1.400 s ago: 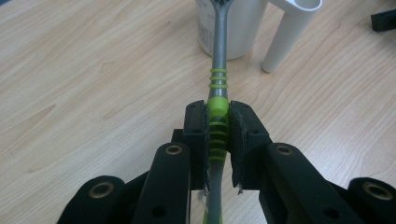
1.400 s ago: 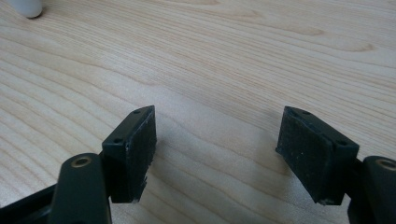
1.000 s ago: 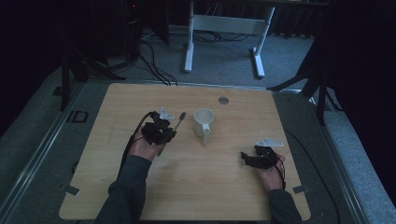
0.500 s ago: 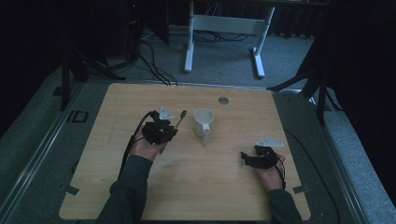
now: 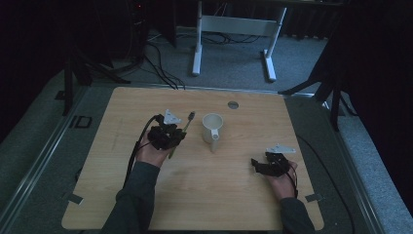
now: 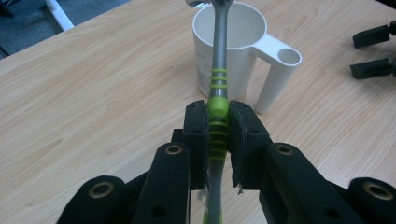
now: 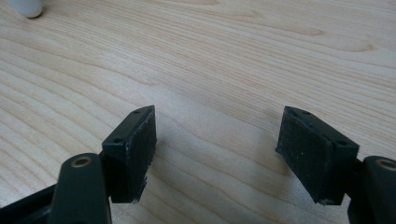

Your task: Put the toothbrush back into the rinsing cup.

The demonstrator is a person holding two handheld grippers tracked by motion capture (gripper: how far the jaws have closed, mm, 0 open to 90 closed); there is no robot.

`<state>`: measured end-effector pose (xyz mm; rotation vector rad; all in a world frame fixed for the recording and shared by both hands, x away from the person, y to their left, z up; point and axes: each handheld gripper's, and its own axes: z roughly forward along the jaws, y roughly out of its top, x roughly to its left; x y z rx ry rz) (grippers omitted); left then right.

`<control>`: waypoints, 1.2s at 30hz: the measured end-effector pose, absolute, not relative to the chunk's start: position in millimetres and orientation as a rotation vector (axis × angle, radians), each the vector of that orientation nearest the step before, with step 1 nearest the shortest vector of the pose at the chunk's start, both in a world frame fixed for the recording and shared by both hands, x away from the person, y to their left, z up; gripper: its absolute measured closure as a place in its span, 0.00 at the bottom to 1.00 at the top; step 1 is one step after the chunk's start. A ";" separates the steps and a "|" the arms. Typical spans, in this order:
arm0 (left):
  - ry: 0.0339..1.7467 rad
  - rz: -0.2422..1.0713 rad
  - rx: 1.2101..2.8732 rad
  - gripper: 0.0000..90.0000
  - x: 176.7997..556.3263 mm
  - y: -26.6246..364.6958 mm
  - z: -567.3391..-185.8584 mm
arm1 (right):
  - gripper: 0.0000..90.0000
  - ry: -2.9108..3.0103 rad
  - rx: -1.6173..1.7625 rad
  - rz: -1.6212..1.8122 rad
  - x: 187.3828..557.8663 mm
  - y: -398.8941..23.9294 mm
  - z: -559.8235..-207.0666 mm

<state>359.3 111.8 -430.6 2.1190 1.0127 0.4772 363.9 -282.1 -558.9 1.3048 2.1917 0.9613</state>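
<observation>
A white cup [image 5: 212, 126] stands near the middle of the wooden table [image 5: 214, 204], its long handle pointing toward the person. My left gripper [image 5: 173, 135] sits just left of it, shut on a metal utensil [image 5: 186, 121] with a green-ringed grip. In the left gripper view the jaws [image 6: 218, 109] pinch the green part of the utensil [image 6: 218, 70], whose head reaches the rim of the cup [image 6: 233, 46]. My right gripper [image 5: 256, 164] rests low at the front right, apart from the cup. Its jaws [image 7: 217, 135] stand open over bare wood with nothing between them.
A small round grey disc [image 5: 233, 104] lies in the tabletop behind the cup. A white desk frame [image 5: 234, 24] and cables [image 5: 156, 58] stand on the carpet beyond the far edge. The foot of the cup's handle [image 7: 28, 7] shows in the right gripper view.
</observation>
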 end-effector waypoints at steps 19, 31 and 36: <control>0.997 0.472 2.085 0.87 359.8 112.2 -426.5 | 0.31 2.191 1.305 0.961 364.0 -282.1 -558.9; 0.973 0.476 2.056 0.87 359.1 107.1 -425.7 | 0.31 2.190 1.305 0.963 364.2 -282.0 -559.0; 0.966 0.472 2.047 0.87 359.6 104.7 -424.2 | 0.31 2.191 1.306 0.962 364.2 -282.0 -559.0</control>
